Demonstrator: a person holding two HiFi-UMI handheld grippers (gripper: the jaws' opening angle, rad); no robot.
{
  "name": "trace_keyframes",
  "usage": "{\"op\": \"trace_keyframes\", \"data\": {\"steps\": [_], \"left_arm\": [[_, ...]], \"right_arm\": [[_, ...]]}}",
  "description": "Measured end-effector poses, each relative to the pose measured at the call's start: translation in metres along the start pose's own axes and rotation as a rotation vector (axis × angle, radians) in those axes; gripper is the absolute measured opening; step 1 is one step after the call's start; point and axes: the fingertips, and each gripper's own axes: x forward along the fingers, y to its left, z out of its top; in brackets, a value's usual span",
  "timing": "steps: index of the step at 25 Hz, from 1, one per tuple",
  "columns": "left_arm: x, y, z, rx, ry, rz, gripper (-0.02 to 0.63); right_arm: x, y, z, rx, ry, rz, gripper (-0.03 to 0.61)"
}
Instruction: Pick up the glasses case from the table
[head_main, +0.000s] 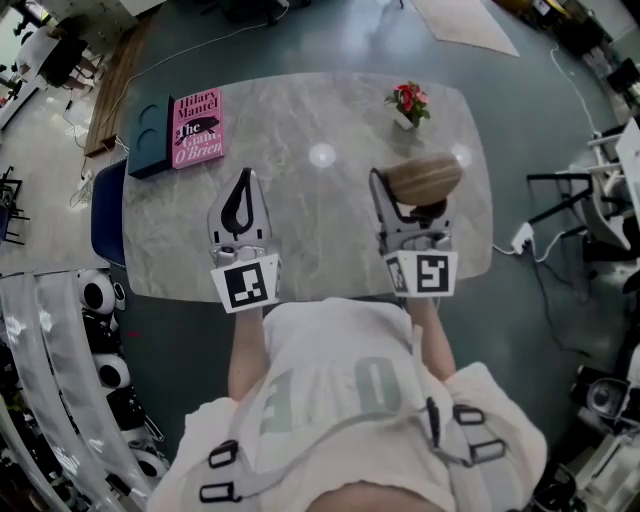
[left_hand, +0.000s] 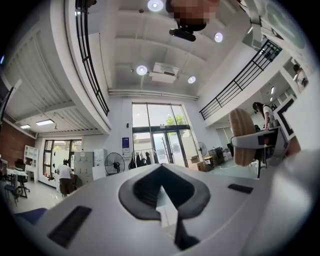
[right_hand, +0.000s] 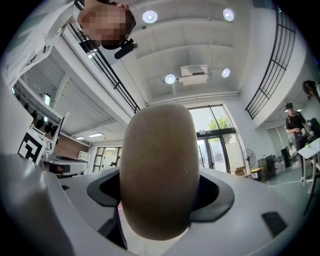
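This looks like a robotics lab set in a tall, open hall. A double-height ceiling with round lights (left_hand: 142, 70) and an air-conditioning unit (left_hand: 165, 72) rises over balcony railings (left_hand: 240, 82), and glass entrance doors (left_hand: 160, 135) face outside greenery. Standing fans (left_hand: 114, 162) and grey lockers (left_hand: 85, 162) line the far wall. White robots (head_main: 95, 292) are parked along one edge of the dark floor, and cables (head_main: 545, 290) trail across it. A marble worktop (head_main: 330, 200) carries a book (head_main: 197, 127) and a small flower pot (head_main: 408, 104). People (right_hand: 295, 122) stand at workstations.
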Motion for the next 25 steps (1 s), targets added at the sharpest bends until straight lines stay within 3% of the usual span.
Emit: {"op": "trace_keyframes", "data": {"steps": [25], "left_arm": [[-0.001,-0.0039,0.0034,-0.004,-0.014,0.004,0.003]], "right_arm": [[-0.005,-0.0037,-0.0002,-0.017,0.016,0.0,0.38]]}}
